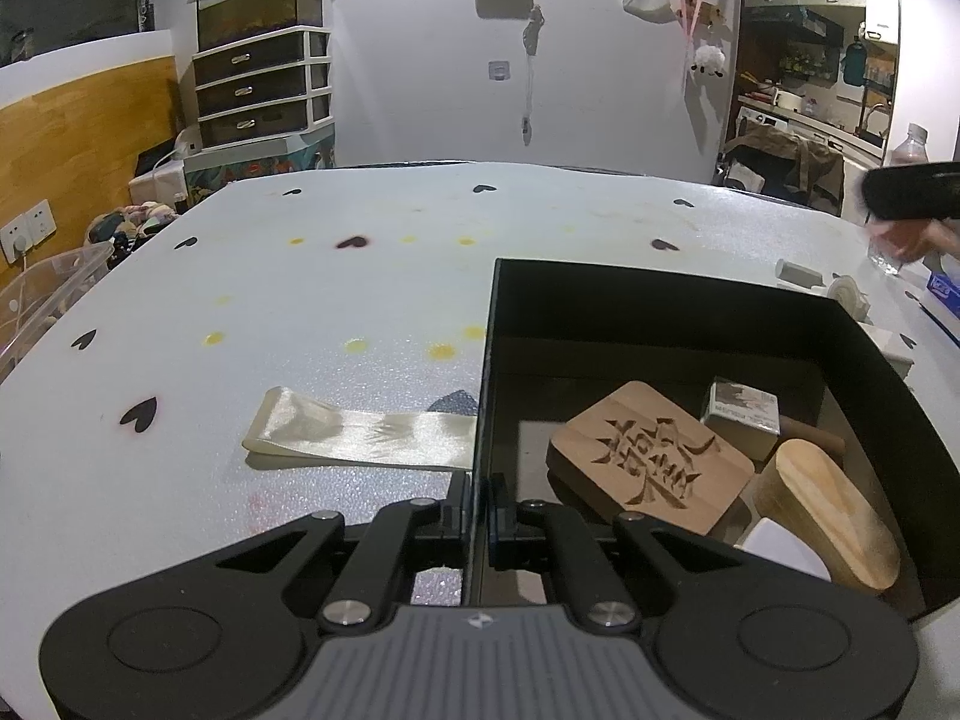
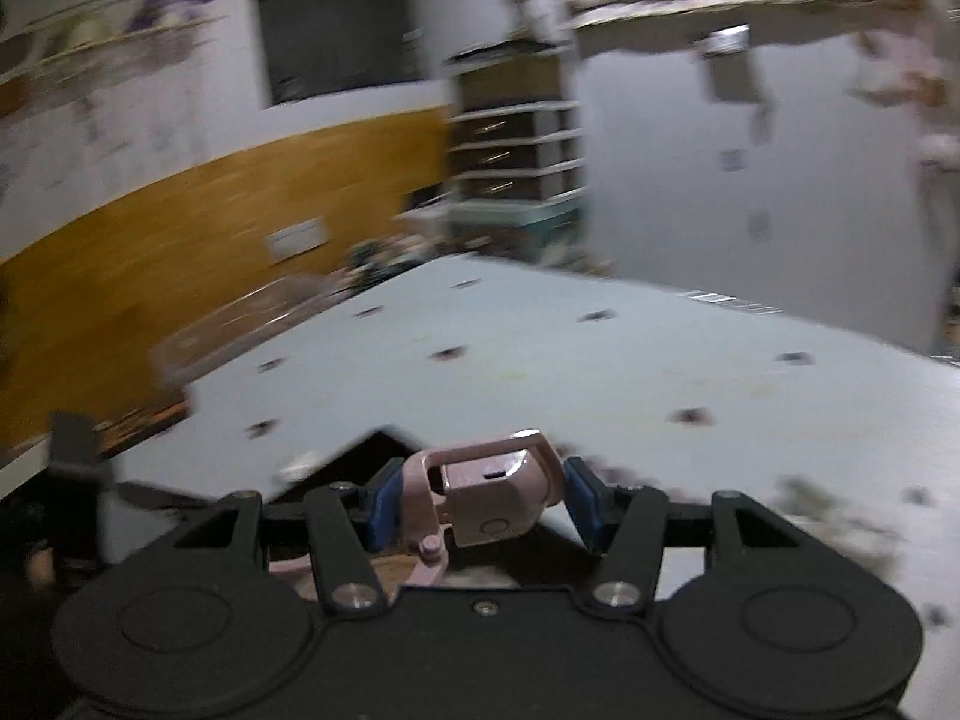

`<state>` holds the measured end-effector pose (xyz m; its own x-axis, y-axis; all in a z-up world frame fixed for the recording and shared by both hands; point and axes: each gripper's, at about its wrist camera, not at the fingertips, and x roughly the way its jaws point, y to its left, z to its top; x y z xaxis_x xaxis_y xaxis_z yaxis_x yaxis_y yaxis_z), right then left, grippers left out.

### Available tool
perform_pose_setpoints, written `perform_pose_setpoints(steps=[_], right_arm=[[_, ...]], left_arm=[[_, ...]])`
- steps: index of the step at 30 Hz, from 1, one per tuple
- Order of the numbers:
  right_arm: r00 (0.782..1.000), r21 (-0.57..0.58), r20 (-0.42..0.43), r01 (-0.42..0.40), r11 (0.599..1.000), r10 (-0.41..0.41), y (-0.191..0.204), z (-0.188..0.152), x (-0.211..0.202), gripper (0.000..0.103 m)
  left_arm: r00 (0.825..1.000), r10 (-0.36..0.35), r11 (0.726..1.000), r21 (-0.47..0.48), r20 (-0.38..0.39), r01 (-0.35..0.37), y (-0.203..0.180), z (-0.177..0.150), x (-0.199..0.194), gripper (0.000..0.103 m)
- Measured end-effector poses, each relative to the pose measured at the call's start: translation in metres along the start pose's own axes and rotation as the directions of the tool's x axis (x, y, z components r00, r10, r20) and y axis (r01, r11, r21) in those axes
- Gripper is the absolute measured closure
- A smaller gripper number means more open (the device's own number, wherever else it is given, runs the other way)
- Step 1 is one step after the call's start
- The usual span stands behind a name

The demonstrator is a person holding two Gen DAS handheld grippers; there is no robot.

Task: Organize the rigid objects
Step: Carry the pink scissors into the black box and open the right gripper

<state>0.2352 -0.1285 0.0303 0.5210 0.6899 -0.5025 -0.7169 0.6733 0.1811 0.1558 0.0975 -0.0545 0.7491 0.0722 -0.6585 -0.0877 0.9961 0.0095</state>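
- The small pale-pink rigid plastic piece with a looped handle (image 2: 492, 495) sits between the blue-padded fingers of the right gripper (image 2: 483, 501), carried above the white foam-covered worktop (image 2: 540, 360) with a dark corner of the black open-topped box (image 2: 360, 456) just below.
- It looks light, stiff and smooth; its angled faces could let it twist in the pads, so a hold across the blocky body seems safer than one on the thin loop.
- The right fingers stand fairly narrow, closed on that pink piece.
- The left gripper (image 1: 478, 510) pinches the thin left wall of the box (image 1: 486, 360), one finger outside and one inside, steadying it on the worktop.
- Only the left wrist view shows the box's contents: a carved wooden coaster with a cut-out character (image 1: 651, 459), a small grey printed carton (image 1: 741, 414) and a rounded wooden block (image 1: 828, 510), lying close together.
- That view also shows a cream satin ribbon strip (image 1: 360, 429) just outside the box.
- The right wrist view is motion-blurred, so the pink piece's exact make cannot be told.
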Motion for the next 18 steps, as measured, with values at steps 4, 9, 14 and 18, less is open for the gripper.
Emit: perform_pose_setpoints(steps=[4,9,14,18], right_arm=[[0.996,-0.027,-0.044,-0.083,0.996,0.081,0.024,0.007,0.032,0.046],[0.986,-0.008,-0.089,-0.145,0.989,0.144,0.037,0.013,0.067,0.046],[0.973,0.073,-0.134,-0.179,0.981,0.188,0.039,0.01,0.098,0.045],[0.973,0.181,-0.138,-0.157,0.971,0.184,0.033,0.006,0.115,0.018]], left_arm=[[1.0,-0.007,1.0,0.007,0.004,0.007,0.001,-0.001,-0.004,0.098],[1.0,-0.017,1.0,0.017,0.014,0.017,0.003,-0.003,-0.013,0.098],[0.999,-0.031,0.999,0.008,0.026,0.031,0.008,-0.002,-0.019,0.098],[0.999,-0.039,0.999,0.005,0.032,0.039,0.008,-0.002,-0.02,0.098]])
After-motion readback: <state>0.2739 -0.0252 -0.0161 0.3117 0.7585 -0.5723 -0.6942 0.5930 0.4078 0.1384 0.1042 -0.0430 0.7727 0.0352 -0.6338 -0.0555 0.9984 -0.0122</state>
